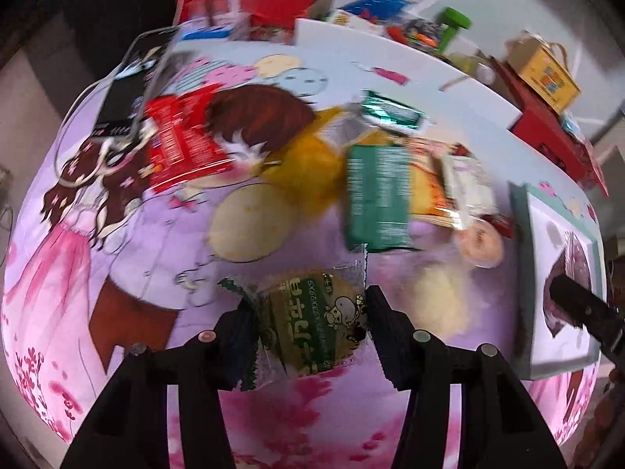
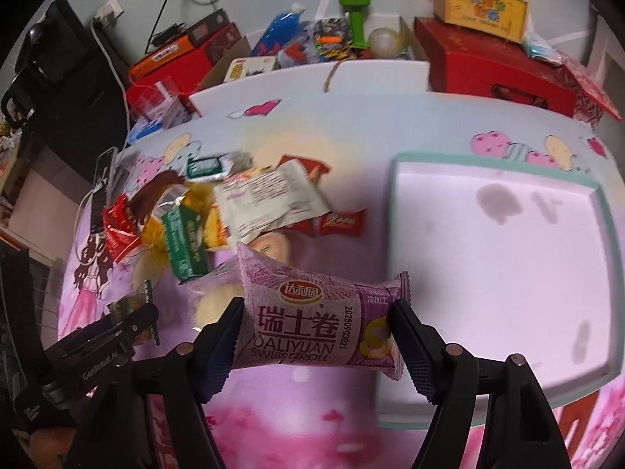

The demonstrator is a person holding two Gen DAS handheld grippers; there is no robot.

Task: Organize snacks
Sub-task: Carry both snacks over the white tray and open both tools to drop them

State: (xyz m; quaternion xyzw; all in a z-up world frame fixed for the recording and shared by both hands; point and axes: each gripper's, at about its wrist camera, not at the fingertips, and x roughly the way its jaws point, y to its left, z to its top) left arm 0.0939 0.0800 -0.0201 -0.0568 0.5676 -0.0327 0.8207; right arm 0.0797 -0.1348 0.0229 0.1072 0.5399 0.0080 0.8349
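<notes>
Right gripper (image 2: 316,332) clamped across purple plastic Swiss-roll packet (image 2: 312,324), long axis crosswise, white teal-rimmed tray (image 2: 402,211) just right; left gripper (image 1: 308,328) pinching green-printed clear biscuit packet (image 1: 308,324).

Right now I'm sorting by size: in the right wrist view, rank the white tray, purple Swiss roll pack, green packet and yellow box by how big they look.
1. white tray
2. purple Swiss roll pack, though it is nearest the camera, so inflated
3. yellow box and green packet look alike; unranked.
</notes>
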